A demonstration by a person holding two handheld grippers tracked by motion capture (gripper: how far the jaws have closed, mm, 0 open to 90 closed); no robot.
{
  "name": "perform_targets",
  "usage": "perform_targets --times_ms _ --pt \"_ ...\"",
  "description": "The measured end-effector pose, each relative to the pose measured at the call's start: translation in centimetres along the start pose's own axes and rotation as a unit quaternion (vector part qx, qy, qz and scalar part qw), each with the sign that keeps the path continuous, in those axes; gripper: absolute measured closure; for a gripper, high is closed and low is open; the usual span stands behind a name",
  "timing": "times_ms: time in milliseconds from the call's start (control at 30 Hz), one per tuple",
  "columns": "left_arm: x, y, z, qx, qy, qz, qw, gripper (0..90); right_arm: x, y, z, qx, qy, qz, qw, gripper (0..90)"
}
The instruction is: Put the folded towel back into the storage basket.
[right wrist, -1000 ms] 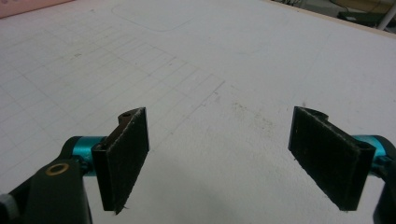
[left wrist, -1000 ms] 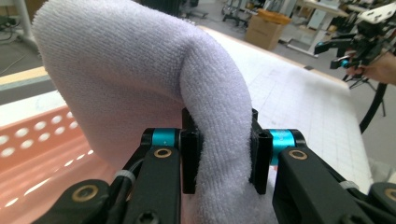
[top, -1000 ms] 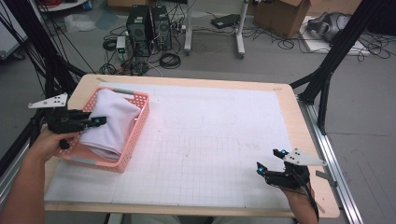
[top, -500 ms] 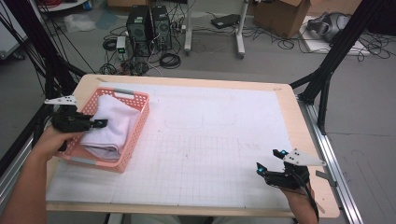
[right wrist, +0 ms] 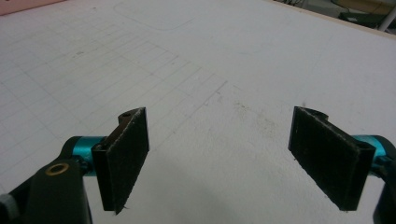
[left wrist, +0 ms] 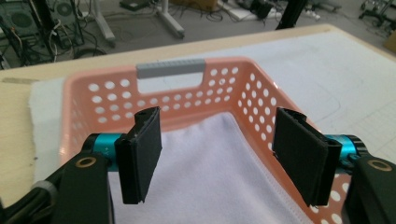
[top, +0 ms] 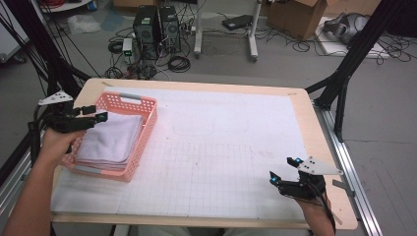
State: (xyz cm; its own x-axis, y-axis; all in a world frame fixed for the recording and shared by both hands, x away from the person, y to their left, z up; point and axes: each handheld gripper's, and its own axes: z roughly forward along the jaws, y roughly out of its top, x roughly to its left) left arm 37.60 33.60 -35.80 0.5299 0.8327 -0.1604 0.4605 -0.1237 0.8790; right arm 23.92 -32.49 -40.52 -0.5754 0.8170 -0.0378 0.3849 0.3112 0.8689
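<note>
The folded white towel is seen lying flat inside the pink basket, which stands on the table at its left side. The placing step is judged to be at its end: the towel has been let go and rests on the basket floor. What remains is judged to be a clean withdrawal of the left gripper up and back, clear of the basket rim.

The left gripper's jaws have just been opening; in the left gripper view they stand wide above the towel, with nothing pressed between the pads. The right gripper is held near the table's right front corner, its jaws spread wide over bare surface, nothing held.
</note>
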Motion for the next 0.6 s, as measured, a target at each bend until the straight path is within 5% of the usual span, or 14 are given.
perform_targets --times_ms 67,200,300,367,433,600 --pt "-0.4 -0.4 1.0 0.040 0.013 -0.001 0.9991 36.2 -0.1 -0.1 -0.1 -0.001 -0.001 0.002 1.0000 19.0" --pt "-0.7 -1.2 3.4 0.146 0.064 -0.005 0.9873 37.1 -0.1 -0.1 -0.2 0.000 -0.002 0.005 1.0000 19.1" --pt "-0.6 -2.1 4.9 0.183 0.091 -0.010 0.9789 37.7 0.0 0.0 -0.2 0.000 -0.001 0.001 1.0000 19.1" --pt "-0.7 -2.6 5.9 0.196 0.100 -0.013 0.9753 38.0 0.0 0.0 -0.2 0.000 -0.001 0.001 1.0000 19.0" --pt "-0.9 -2.7 6.6 0.192 0.093 -0.020 0.9767 34.9 -0.1 -0.1 -0.1 0.000 0.000 0.002 1.0000 19.1" --pt "-1.1 -2.9 7.1 0.157 0.044 -0.036 0.9860 38.6 0.1 -0.1 0.0 0.003 0.001 0.000 1.0000 19.1"
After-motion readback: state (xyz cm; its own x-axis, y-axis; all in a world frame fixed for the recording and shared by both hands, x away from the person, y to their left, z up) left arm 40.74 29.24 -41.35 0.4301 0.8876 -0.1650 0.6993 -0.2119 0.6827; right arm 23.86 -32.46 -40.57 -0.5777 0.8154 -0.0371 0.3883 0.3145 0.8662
